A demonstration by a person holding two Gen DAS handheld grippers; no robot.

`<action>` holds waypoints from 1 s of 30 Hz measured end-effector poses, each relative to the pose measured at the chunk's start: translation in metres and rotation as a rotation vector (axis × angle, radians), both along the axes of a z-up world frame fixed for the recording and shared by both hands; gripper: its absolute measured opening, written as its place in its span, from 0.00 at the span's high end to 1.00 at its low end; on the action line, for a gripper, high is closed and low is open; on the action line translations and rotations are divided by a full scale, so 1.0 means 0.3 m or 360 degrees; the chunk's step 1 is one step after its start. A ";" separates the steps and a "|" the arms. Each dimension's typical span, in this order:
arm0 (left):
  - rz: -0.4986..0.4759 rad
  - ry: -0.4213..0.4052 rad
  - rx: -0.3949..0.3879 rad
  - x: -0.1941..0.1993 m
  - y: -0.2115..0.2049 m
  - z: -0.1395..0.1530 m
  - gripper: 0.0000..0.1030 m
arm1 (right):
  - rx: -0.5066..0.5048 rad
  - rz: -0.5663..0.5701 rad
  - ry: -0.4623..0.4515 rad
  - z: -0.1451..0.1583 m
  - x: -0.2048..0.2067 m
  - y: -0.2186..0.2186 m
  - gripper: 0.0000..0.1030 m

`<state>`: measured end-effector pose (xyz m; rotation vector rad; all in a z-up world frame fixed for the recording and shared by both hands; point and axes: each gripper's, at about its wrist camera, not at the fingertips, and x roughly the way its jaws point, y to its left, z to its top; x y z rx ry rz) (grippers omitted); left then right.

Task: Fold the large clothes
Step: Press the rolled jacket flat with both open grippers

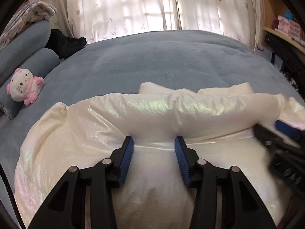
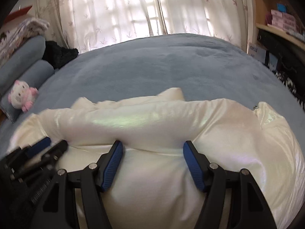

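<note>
A large shiny cream-white padded garment [image 1: 133, 114] lies on the blue bed, a puffy fold running across it; it also shows in the right wrist view [image 2: 152, 120]. My left gripper [image 1: 154, 141] is open, its blue pads resting on the garment just below the fold. My right gripper [image 2: 152, 147] is open too, wider, its tips against the same fold. Each gripper shows blurred in the other's view: the right one [image 1: 282, 133] at the right edge, the left one [image 2: 43, 147] at the left edge.
The blue bedspread [image 1: 152, 61] stretches ahead to curtains [image 1: 133, 5]. A Hello Kitty plush [image 1: 22, 85] and blue pillows [image 1: 24, 38] lie at left with a black fuzzy item [image 1: 64, 42]. Shelves with boxes [image 1: 286, 24] stand at right.
</note>
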<state>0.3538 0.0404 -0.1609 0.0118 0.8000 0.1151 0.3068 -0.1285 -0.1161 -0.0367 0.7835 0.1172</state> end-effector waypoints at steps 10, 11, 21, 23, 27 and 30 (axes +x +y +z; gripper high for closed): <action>0.0034 0.0012 -0.0077 0.020 0.042 -0.056 0.50 | 0.0092 -0.0119 0.0000 -0.039 0.019 -0.192 0.36; 0.0037 0.0003 -0.0075 0.018 0.041 -0.063 0.50 | 0.0091 -0.0122 -0.0009 -0.044 0.017 -0.189 0.36; 0.0055 -0.0025 -0.0086 0.031 0.043 -0.107 0.50 | 0.0142 -0.0135 -0.0039 -0.082 0.026 -0.190 0.36; 0.0056 -0.0023 -0.0085 0.035 0.042 -0.111 0.50 | 0.0139 -0.0139 -0.0037 -0.086 0.028 -0.186 0.35; 0.0055 -0.0019 -0.0088 0.036 0.041 -0.112 0.50 | 0.0154 -0.0139 -0.0029 -0.091 0.028 -0.190 0.35; 0.0054 -0.0014 -0.0090 0.038 0.046 -0.109 0.50 | 0.0151 -0.0139 -0.0024 -0.092 0.029 -0.189 0.35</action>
